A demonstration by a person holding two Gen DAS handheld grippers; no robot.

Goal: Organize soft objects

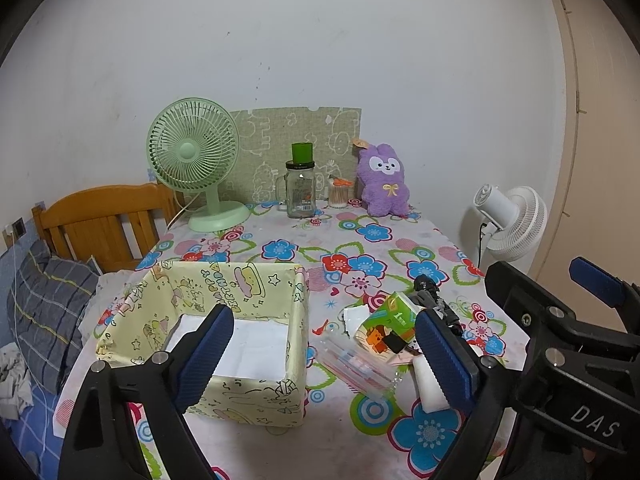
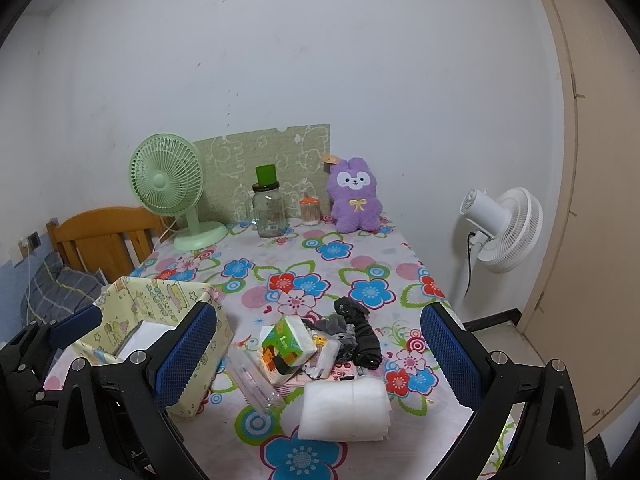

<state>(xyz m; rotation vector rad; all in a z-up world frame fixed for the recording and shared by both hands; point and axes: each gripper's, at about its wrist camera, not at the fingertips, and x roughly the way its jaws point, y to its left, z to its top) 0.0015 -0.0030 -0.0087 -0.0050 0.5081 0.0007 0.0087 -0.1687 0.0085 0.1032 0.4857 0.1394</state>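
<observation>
Both claws, left gripper (image 1: 324, 344) and right gripper (image 2: 318, 344), hang spread and empty. The white pad stack (image 2: 346, 410) sits bottom centre; pinch it low (it's floppy), then lift toward the yellow fabric box (image 2: 176, 308) at lower left.

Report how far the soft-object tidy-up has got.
Barely begun. The yellow fabric box shows only a white sheet on its floor. Left gripper and right gripper are both open, holding nothing. Left to do: the tissue pack, dark socks and white folded pad lie on the tablecloth beside the box.
</observation>
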